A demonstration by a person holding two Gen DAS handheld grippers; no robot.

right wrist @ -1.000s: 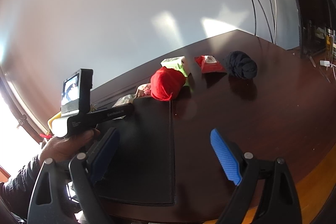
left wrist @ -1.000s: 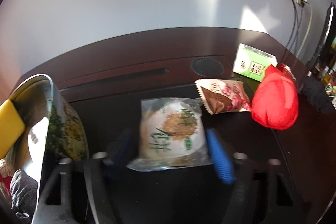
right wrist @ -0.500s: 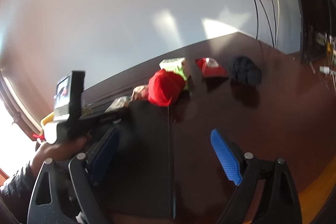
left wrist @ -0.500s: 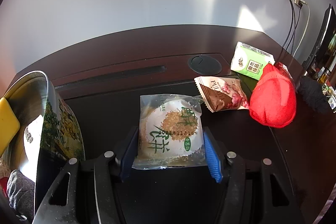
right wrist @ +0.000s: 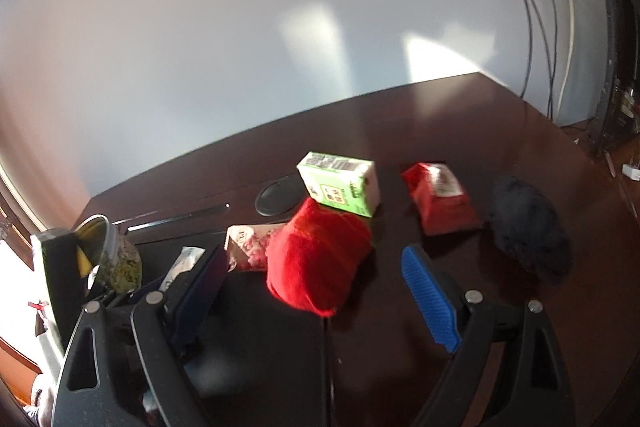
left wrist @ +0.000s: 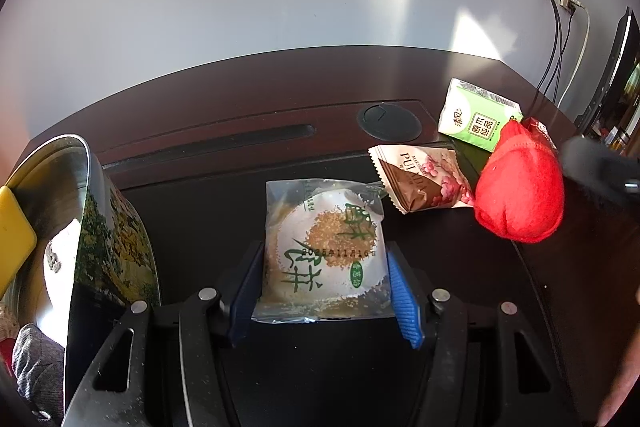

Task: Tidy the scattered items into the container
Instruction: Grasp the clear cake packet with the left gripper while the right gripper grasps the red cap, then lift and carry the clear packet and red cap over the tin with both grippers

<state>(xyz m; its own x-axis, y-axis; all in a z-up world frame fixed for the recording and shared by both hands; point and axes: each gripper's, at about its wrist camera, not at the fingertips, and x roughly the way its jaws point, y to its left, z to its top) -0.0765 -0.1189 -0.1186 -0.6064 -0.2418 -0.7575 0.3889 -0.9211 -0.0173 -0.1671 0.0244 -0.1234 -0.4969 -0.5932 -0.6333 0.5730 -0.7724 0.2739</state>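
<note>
My left gripper is shut on a clear pastry packet with green print, its blue pads pressed against both sides. The printed metal tin stands open just to its left, with a yellow item at its rim. My right gripper is open. A red cloth bundle lies between its fingertips, untouched. Behind that bundle are a brown snack packet, a green carton, a red packet and a black fuzzy bundle. The tin shows at far left.
A black desk mat lies under both grippers on the dark wooden desk. A round cable grommet sits near the back edge. Wall sockets with hanging cables are at the right, beside a dark screen edge.
My left gripper went from wide open around the pastry packet to shut on it. My right gripper moved forward and down until the red cloth lay between its fingers.
</note>
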